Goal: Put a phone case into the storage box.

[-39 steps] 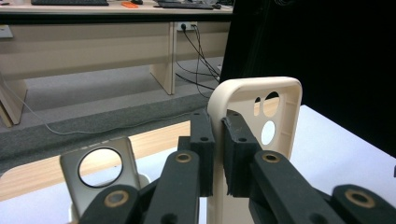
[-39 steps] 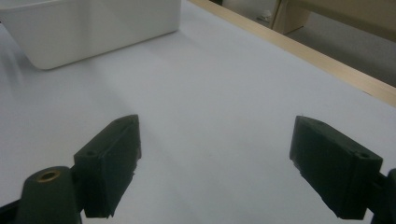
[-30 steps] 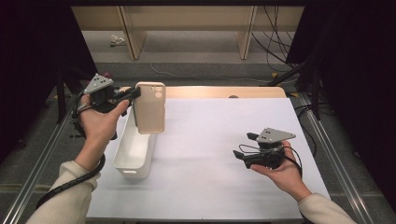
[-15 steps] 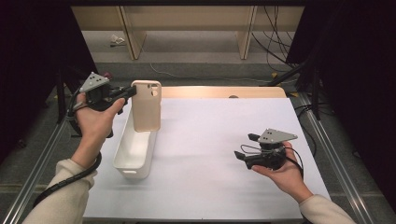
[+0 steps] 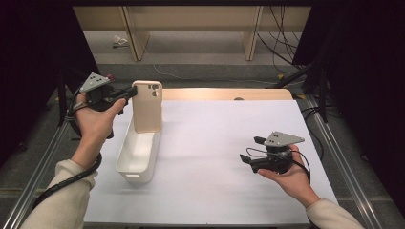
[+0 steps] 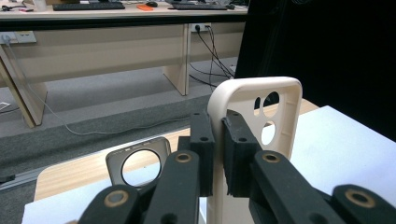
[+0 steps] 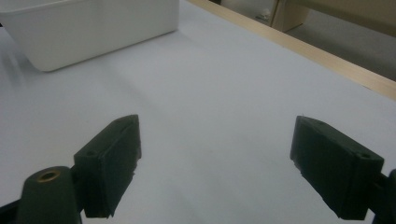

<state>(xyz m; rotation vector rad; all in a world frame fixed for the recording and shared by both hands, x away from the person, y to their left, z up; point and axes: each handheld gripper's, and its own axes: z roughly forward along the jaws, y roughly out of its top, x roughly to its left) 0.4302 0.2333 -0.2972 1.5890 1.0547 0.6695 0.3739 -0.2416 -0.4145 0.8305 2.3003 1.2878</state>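
Observation:
A beige phone case [image 5: 147,106] stands upright above the far end of a white bin [image 5: 138,150]. My left gripper [image 5: 128,93] is shut on the case's left edge near the top. In the left gripper view the jaws pinch the rim of the case [image 6: 280,116] beside its camera cut-outs, and my left gripper [image 6: 218,140] points past it. Held low at the right of the table, my right gripper [image 5: 250,149] is open. In the right gripper view my right gripper [image 7: 215,172] has nothing between its jaws, and the bin [image 7: 93,28] lies farther off.
A white sheet [image 5: 229,143] covers the table, with a wooden strip [image 5: 224,93] along its far edge. A dark frame with a round opening [image 6: 137,163] shows behind the left jaws. Metal rails [image 5: 334,143] run along both sides. Desk legs and cables stand beyond the table.
My left gripper has drifted slightly left and away with the phone case still in it. The right gripper has not moved.

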